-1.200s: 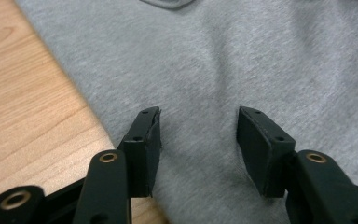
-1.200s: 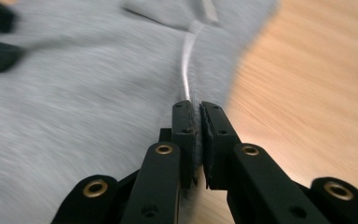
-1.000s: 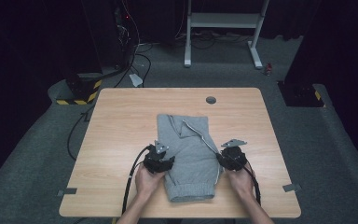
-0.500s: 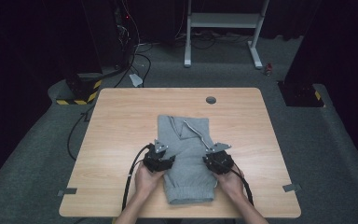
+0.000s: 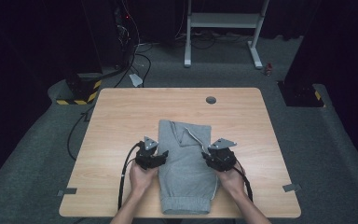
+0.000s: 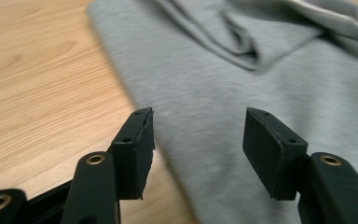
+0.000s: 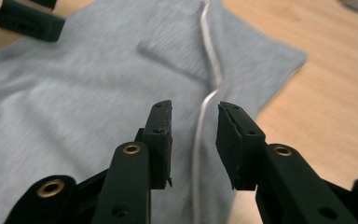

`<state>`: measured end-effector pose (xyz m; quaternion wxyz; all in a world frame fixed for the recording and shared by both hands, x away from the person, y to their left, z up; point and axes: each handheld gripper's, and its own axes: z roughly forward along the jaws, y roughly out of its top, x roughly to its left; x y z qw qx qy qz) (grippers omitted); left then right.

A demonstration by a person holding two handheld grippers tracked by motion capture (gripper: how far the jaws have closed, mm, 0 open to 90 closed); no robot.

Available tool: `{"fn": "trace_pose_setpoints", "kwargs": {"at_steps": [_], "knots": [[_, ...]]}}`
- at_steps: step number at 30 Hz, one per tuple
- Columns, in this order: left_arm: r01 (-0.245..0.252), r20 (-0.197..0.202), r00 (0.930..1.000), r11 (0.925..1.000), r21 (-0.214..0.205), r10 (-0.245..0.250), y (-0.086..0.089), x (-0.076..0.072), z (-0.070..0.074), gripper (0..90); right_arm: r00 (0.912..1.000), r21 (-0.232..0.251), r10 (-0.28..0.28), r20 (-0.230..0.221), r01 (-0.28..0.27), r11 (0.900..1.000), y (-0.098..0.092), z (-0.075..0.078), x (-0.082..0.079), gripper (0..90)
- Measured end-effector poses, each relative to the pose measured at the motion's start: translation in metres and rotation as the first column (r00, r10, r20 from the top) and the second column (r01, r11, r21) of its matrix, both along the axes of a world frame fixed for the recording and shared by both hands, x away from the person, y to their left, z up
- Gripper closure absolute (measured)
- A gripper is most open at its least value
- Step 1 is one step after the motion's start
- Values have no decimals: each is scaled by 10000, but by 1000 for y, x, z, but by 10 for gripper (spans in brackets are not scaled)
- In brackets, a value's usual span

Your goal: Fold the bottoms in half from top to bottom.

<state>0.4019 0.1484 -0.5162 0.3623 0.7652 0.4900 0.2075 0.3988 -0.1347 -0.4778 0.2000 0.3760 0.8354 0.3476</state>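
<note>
Folded grey garment [image 5: 186,168] on table [image 5: 121,116], left gripper [image 6: 198,140] and right gripper [image 7: 193,135] fingers parted, empty.

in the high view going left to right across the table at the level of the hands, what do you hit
bare table → left gripper at the garment's left edge → folded grey garment → right gripper at its right edge → bare table again

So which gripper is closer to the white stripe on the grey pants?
The right gripper: its open jaws hover right over the white stripe. The left gripper sits at the opposite edge of the grey pants.
</note>
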Motion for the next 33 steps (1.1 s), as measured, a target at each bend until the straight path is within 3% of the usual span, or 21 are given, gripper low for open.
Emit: {"fn": "trace_pose_setpoints", "kwargs": {"at_steps": [2, 5, 7, 9, 13, 16, 19, 21, 22, 24, 28, 30, 31, 33], "knots": [[-5, -163, 9999, 9993, 371, 11, -2, 2, -5, 428, 10000, -67, -53, 49, 53, 10000, 6, 2, 8, 646], [0, -91, 10000, 9993, 361, 3, -1, 3, -7, 414, 9999, -282, -107, -5, 107, 9995, 14, 3, 16, 642], [9, 130, 9999, 9998, 207, -11, 1, 1, -10, 406, 9997, -604, -242, 28, 244, 9979, 28, 3, 32, 631], [-47, 205, 9998, 9995, 310, 40, 0, -1, -10, 400, 9993, -810, -364, -18, 362, 9961, 35, 2, 44, 612], [-37, 222, 9997, 9992, 387, 29, -1, -1, -10, 399, 9983, -755, -562, -137, 551, 9956, 41, 3, 57, 591], [-43, 218, 9998, 9993, 381, 35, -1, -1, -10, 393, 9980, -975, -583, -247, 557, 9937, 51, -1, 68, 594], [-65, 199, 9998, 9995, 319, 59, 0, -1, -10, 393, 9961, -1207, -681, -554, 610, 9908, 55, -8, 77, 656], [-87, 186, 9998, 9995, 293, 81, 0, 0, -10, 387, 9958, -1353, -605, -690, 507, 9895, 54, -13, 81, 790], [-87, 186, 9998, 9995, 293, 81, 0, 0, -10, 386, 9960, -1335, -553, -700, 456, 9900, 53, -14, 82, 846], [-96, 169, 9998, 9996, 281, 91, 0, 0, -10, 386, 9974, -1136, -490, -529, 428, 9926, 48, -9, 81, 863], [-104, 159, 9998, 9996, 268, 99, 0, 0, -10, 386, 9941, -79, -1082, 62, 1082, 9941, 27, 7, 82, 865], [-114, 146, 9998, 9997, 239, 110, 0, 0, -10, 386, 9861, 385, -1661, -37, 1661, 9854, 12, 8, 87, 864], [-114, 146, 9998, 9997, 239, 110, 0, 0, -10, 386, 9861, 385, -1661, -37, 1661, 9854, 12, 8, 87, 864], [-105, 160, 9998, 9996, 259, 100, 0, 0, -10, 387, 9694, 343, -2381, -592, 2404, 9701, -5, -1, 97, 837]]}}
